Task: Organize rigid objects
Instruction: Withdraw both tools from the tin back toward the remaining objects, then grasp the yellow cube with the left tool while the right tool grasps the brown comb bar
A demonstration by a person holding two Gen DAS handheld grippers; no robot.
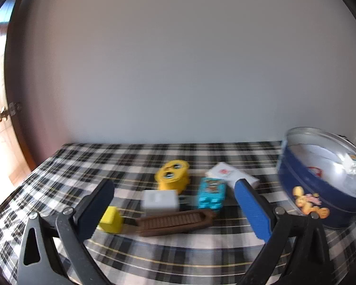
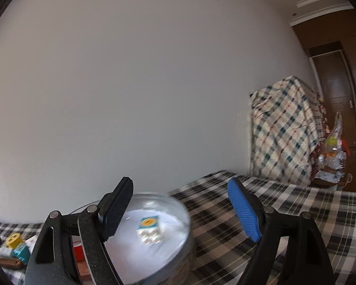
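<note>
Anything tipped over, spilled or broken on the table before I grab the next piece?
Nothing looks spilled or broken. The toys sit loose in a jumble on the checked cloth: yellow face block, white block, teal block, small yellow block and brown boat. One white block already lies in the round tin. Blur hides fine detail.

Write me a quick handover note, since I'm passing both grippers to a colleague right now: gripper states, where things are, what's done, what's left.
Left gripper: open, empty, facing the pile.
Right gripper: open, empty, above the blue tin.
Done: one white block lies in the tin.
Left on the plaid cloth: yellow face block, small yellow block, white block, teal block, brown boat-shaped piece, white card.
</note>
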